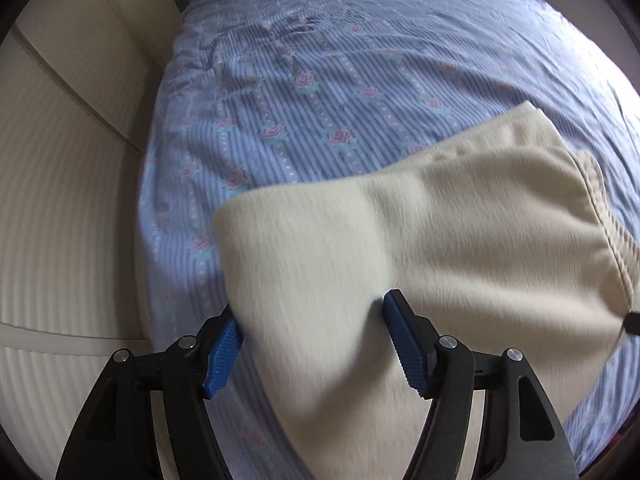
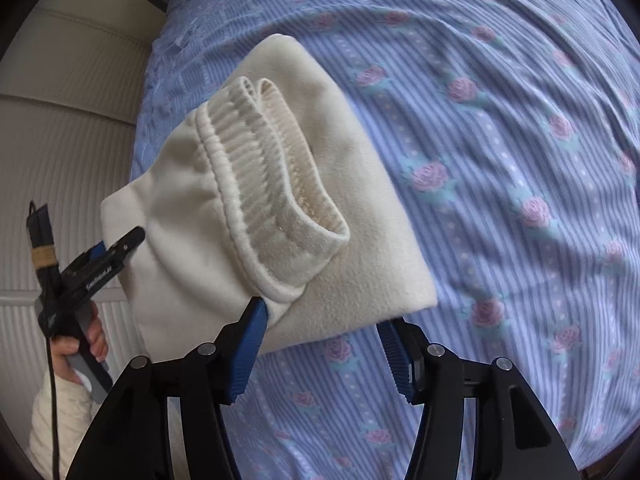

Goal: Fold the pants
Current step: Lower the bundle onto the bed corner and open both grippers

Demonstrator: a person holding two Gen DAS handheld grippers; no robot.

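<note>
Nearly done: cream fleece pants (image 2: 248,184) folded into compact stack on floral bedsheet (image 2: 500,160), waistband at 12 o'clock, left gripper (image 1: 314,344) & right gripper (image 2: 320,344) both agape, only tidying left.

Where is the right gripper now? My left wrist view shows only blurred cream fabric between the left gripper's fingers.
Observer: The right gripper is open and straddles the near edge of the folded cream fleece pants.
Operator: Which part lies on top?
Observer: A ribbed cream band lies on top, fully exposed.
Operator: Where on the pants is my gripper?
Observer: The left gripper is at the left corner of the upper layer.
</note>
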